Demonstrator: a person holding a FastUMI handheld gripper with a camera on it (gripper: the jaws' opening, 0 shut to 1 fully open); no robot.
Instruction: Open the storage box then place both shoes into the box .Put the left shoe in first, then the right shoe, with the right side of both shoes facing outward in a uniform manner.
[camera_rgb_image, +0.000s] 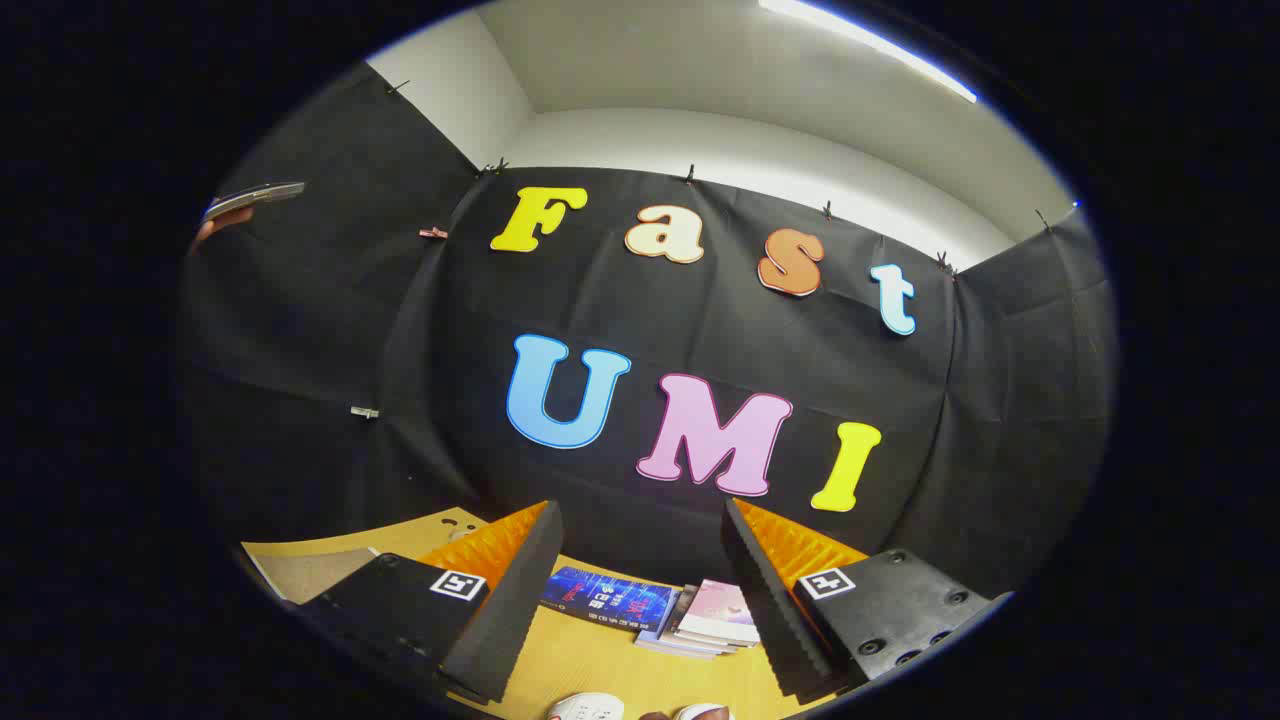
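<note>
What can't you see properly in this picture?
- White shoes, gripper view: only their tops peek up between the open gripper fingers; the bottom edge cuts the rest.
- Books on the table: partly hidden behind the fingers.
- Hand holding a flat thing by the wall: too small to identify.

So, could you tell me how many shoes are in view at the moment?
2: one white shoe low between the open gripper's fingers, the other shoe just beside it, both on the wooden table. Both are mostly cut off.
</note>
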